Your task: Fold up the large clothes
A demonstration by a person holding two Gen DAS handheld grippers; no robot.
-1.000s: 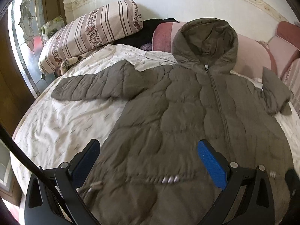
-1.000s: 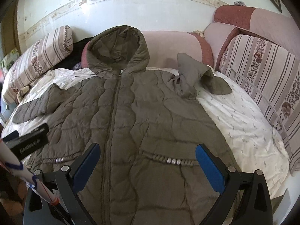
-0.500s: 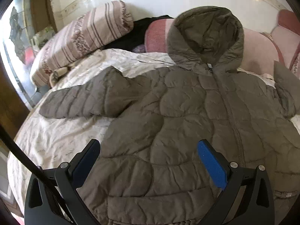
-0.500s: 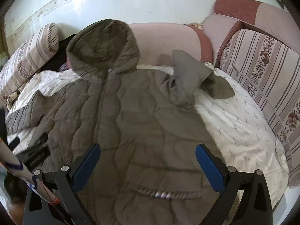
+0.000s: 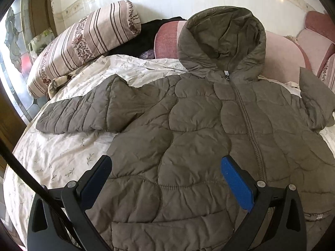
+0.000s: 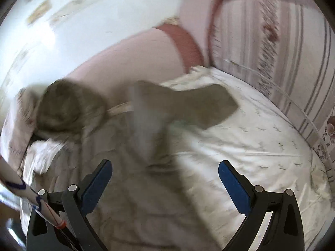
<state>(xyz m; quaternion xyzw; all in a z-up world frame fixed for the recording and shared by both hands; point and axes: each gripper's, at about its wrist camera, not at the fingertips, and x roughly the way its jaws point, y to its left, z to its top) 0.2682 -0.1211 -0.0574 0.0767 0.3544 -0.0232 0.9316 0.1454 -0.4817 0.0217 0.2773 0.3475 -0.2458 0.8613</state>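
An olive quilted hooded jacket (image 5: 199, 129) lies front up and zipped on the bed, its hood (image 5: 222, 39) propped on a pink cushion. Its left sleeve (image 5: 83, 113) stretches out flat toward the left. The other sleeve (image 6: 188, 106) is bent and crumpled near the right side; this view is blurred by motion. My left gripper (image 5: 166, 171) hovers open over the jacket's left chest, holding nothing. My right gripper (image 6: 165, 175) is open too, above the jacket's right edge, just short of the crumpled sleeve.
The bed sheet (image 5: 58, 152) is white with small sprigs. A striped bolster pillow (image 5: 83, 44) lies at the back left, dark clothing (image 5: 144, 35) beside it. Pink cushions (image 5: 282, 56) and a striped headboard (image 6: 282, 48) ring the back and right. A dark cable (image 5: 23, 171) crosses the lower left.
Both grippers have advanced up the jacket from the hem toward the chest. The right one has swung fast to the right, toward the crumpled sleeve, blurring its view. Both stay open.
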